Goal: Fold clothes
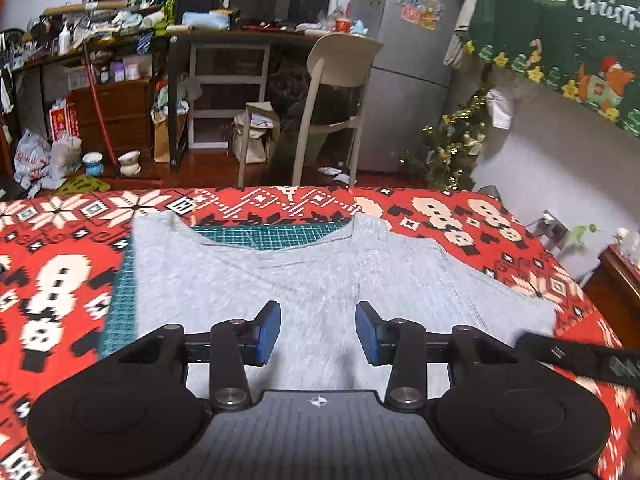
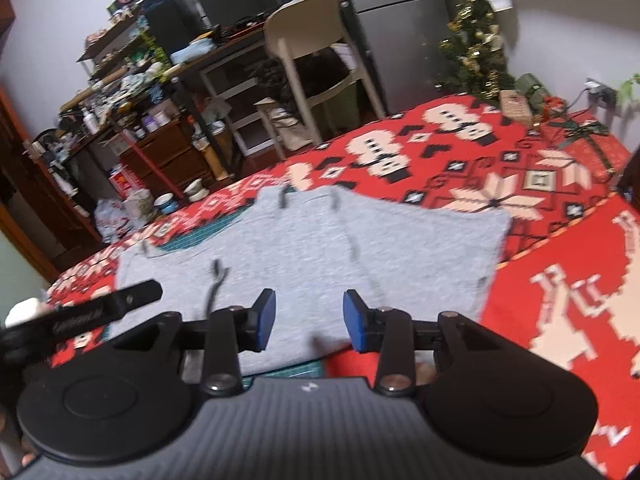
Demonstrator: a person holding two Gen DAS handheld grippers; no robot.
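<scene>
A grey T-shirt lies spread flat on a green cutting mat over a red patterned tablecloth. Its neckline faces the far edge. My left gripper hovers open above the shirt's near middle, nothing between its blue pads. In the right wrist view the same grey T-shirt lies ahead, one sleeve pointing right. My right gripper is open over the shirt's near hem, holding nothing. The other gripper's black body shows at the left of that view.
A beige chair stands past the table's far edge, with a cluttered desk and shelves behind. A small Christmas tree stands at the back right. Wrapped gifts sit on the table's far right corner.
</scene>
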